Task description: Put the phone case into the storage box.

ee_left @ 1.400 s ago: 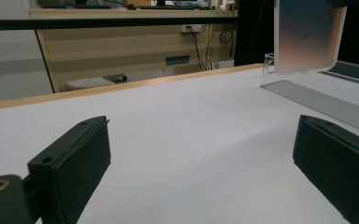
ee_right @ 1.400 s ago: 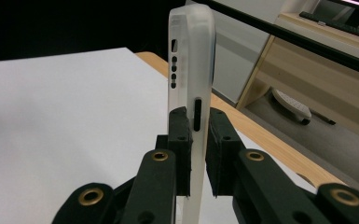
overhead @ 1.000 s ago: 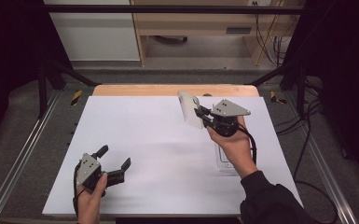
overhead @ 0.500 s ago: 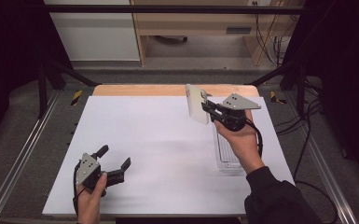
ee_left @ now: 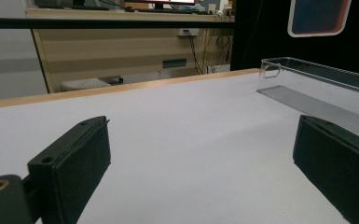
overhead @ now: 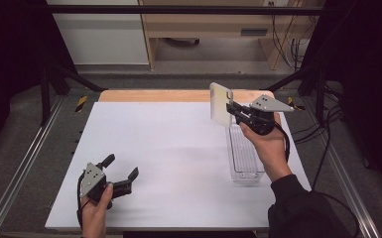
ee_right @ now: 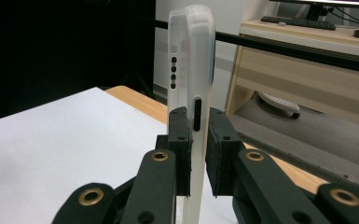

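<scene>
- Phone case [overhead: 221, 104], pale and translucent, held up in the air over the far right part of the tabletop [overhead: 178, 148], above the far end of the clear bin [overhead: 244, 157]. It touches neither.
- In the right gripper view the phone case [ee_right: 189, 70] stands upright and edge-on, with a slot and a row of small holes showing along that edge.
- Right tool [overhead: 234, 110] is clamped on the case's lower part; in its own view the two black pads press on either side of it [ee_right: 197, 149].
- Right hand [overhead: 264, 141] wraps the tool body from below, forearm and dark sleeve coming up from the near right corner; grey three-cornered plate on top, jaws pointing left.
- Clear bin: long, narrow, lying along the right edge of the tabletop. In the left gripper view its far wall and handle cut-out [ee_left: 307, 79] show, with the case hanging above it.
- Left tool [overhead: 120, 171] near the near left corner, jaws wide apart, nothing between them, low over the white surface.
- Left hand [overhead: 95, 206] grips it from the near edge, jaws aimed to the far right.
- Tabletop: white sheet with a wooden strip at the far edge.
</scene>
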`<state>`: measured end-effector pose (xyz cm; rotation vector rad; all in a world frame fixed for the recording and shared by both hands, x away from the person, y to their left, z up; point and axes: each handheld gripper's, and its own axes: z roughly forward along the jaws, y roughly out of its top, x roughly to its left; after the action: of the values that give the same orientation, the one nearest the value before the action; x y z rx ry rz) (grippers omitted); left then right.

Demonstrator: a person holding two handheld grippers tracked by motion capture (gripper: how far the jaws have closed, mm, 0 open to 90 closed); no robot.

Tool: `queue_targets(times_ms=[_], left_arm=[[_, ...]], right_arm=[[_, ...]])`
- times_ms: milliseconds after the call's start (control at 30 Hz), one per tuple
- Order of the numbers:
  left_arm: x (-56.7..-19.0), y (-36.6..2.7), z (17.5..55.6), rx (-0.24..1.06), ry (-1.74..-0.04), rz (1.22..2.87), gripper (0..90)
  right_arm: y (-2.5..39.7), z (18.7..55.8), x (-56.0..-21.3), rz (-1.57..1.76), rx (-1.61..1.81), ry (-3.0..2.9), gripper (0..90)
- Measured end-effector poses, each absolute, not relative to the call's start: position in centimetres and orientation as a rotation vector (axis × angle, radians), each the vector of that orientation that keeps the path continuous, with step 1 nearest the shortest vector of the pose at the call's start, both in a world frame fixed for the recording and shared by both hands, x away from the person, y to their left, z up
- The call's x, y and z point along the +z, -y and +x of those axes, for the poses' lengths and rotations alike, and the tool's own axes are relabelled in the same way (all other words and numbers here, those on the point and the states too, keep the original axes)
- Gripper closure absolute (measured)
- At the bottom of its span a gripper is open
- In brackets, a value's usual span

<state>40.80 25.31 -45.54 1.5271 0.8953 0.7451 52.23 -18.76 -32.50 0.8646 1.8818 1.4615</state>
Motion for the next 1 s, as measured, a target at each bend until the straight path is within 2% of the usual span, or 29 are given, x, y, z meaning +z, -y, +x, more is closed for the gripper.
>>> queue_targets(times_ms=[1000], left_arm=[[-45.6,-25.5,40.8,0.742,-0.896,1.526,3.6]], right_arm=[[22.6,53.0,-32.6,0.959,1.428,-1.817,81.9]])
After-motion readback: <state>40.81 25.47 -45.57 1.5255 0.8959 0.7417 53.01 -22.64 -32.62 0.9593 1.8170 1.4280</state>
